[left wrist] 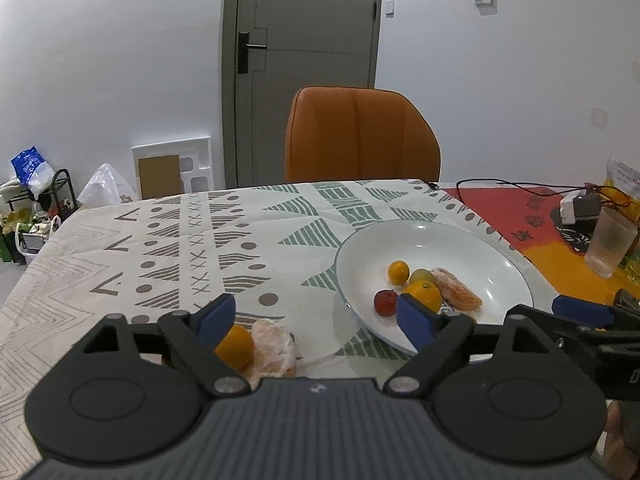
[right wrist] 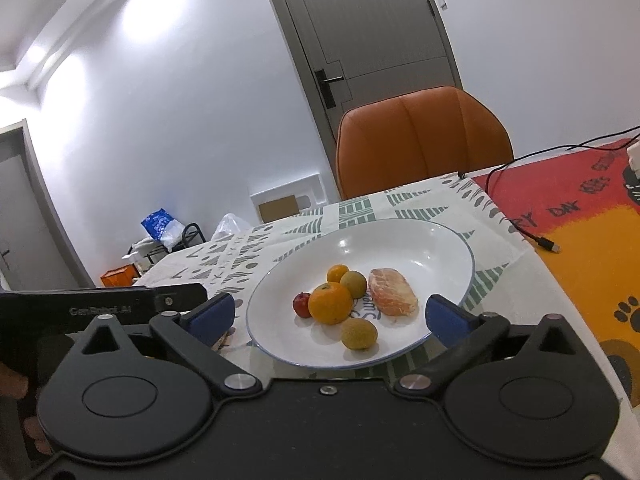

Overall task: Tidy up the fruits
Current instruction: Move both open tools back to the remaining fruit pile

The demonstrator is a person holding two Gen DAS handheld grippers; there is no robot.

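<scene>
A white plate [left wrist: 480, 248] on the patterned tablecloth holds several fruits: a large orange [right wrist: 331, 303], a small orange [right wrist: 338, 273], a small red fruit [right wrist: 302, 305], two yellow-green fruits [right wrist: 359, 333] and a peeled citrus piece [right wrist: 393, 291]. On the cloth left of the plate lie an orange [left wrist: 237, 347] and a peeled citrus [left wrist: 275, 346], just inside my left gripper's left finger. My left gripper [left wrist: 316, 322] is open and empty. My right gripper [right wrist: 330, 314] is open and empty, its fingers straddling the plate's near rim [right wrist: 280, 354].
An orange chair [left wrist: 360, 136] stands at the table's far side before a grey door. A red and orange mat [right wrist: 580, 216] with a black cable [right wrist: 532, 236] lies right of the plate. A frosted cup [left wrist: 610, 242] and a charger stand at the far right.
</scene>
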